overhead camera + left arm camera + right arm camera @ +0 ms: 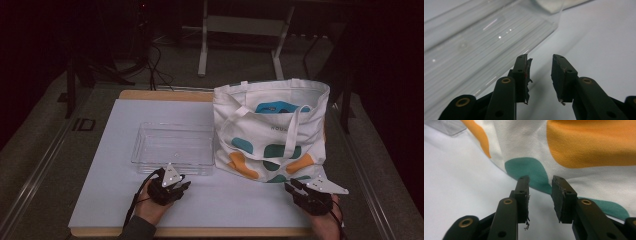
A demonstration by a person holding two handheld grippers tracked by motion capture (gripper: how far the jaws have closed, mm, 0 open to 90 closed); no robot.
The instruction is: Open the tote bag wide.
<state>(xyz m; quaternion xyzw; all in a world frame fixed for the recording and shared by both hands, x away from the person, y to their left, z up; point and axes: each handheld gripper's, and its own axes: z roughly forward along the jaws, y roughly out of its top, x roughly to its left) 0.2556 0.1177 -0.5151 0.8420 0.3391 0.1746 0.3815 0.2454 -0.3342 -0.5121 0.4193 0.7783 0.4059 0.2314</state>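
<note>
At lower left of the high view, the left gripper (184, 184) rests low beside the clear plastic tray (172, 147), jaws partly apart, empty. At lower right, the right gripper (293, 187) faces the tote bag (270, 132), likewise gapped and empty; its own view shows the bag's weave.

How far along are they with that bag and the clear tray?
Nothing looks done: the clear tray is empty and a blue item sits inside the tote bag. Nothing is in hand: left claw and right claw hold nothing. Any moving remains.

Dim room; grey floor (45, 145); a white frame (240, 30), perhaps a table's legs, behind.
</note>
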